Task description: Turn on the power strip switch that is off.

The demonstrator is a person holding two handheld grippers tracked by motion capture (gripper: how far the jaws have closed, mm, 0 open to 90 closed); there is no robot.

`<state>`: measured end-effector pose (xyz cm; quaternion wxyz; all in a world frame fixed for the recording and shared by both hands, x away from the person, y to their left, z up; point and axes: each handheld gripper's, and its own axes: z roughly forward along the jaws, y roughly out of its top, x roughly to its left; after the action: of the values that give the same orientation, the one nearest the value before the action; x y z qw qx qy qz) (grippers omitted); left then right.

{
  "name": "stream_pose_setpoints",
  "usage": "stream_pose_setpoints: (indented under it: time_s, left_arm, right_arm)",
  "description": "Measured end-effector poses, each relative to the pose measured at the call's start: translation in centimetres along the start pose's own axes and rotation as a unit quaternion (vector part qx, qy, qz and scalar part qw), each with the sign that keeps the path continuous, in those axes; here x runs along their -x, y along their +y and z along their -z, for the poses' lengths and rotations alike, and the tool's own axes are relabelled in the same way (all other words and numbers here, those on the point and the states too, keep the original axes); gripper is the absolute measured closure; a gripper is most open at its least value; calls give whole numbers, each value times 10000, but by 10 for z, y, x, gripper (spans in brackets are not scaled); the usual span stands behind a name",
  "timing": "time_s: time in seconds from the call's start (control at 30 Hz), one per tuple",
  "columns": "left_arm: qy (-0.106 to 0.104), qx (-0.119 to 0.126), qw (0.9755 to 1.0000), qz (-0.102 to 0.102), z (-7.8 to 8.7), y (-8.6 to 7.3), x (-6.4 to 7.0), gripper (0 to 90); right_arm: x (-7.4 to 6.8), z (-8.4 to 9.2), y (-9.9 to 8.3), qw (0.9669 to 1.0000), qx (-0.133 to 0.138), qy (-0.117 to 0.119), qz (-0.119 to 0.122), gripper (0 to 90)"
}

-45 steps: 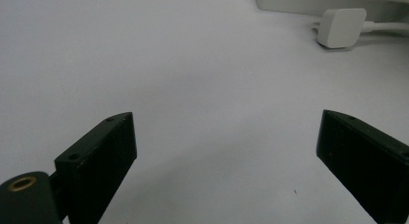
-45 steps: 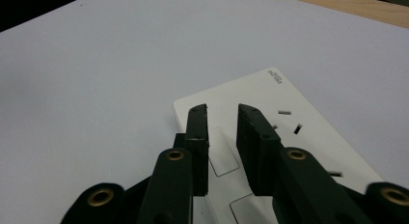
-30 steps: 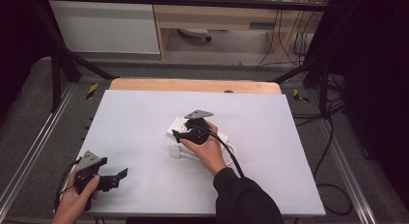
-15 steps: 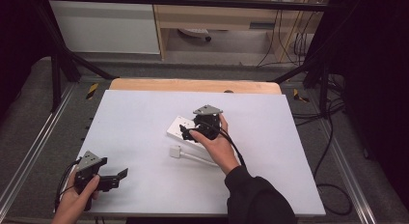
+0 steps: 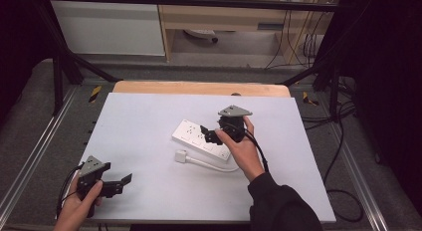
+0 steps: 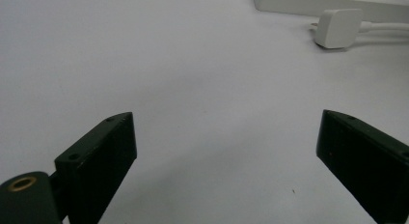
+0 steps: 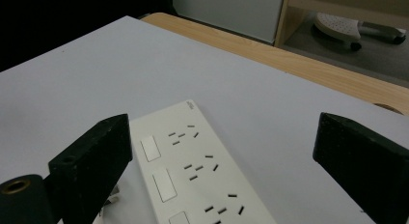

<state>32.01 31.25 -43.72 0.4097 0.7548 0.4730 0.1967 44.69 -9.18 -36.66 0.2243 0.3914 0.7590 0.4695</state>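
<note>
A white power strip [image 5: 196,136] lies near the middle of the pale table [image 5: 139,121], its sockets facing up. Its white plug [image 5: 180,156] rests just in front of it, with the cable [image 5: 211,165] curving to the right. My right gripper [image 5: 207,134] hovers over the strip's right end, open. Its jaws have just been opening and nothing is between them. In the right gripper view the power strip [image 7: 193,171] lies below the wide jaws of the right gripper [image 7: 224,122]. My left gripper [image 5: 122,183] stands open at the table's front left, pointing toward the plug [image 6: 337,27].
The wooden table edge [image 5: 199,87] runs along the far side. Beyond it stands a shelf unit [image 5: 224,17] and a white cabinet [image 5: 107,27]. Cables [image 5: 343,141] trail on the floor at the right. Metal rails [image 5: 40,141] flank the table.
My right hand has lifted and moved right and away from the plug, uncovering the power strip. Its jaws stand wider. The left hand has kept still.
</note>
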Motion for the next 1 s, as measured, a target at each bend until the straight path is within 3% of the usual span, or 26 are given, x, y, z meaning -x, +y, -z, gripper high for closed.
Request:
stream_pose_setpoints:
  time_s: [0.2,0.4,1.0]
  left_arm:
    - [2,12,10000,26,0,0,0,70]
    - [-8,9,10000,6,-1,0,1,69]
    - [2,-29,10000,-13,-1,-1,1,70]
  right_arm:
    - [14,18,-7,9999,102,-40,-16,70]
    - [30,36,-19,9997,160,-48,-193,59]
    - [71,91,-56,9970,505,-329,-487,52]
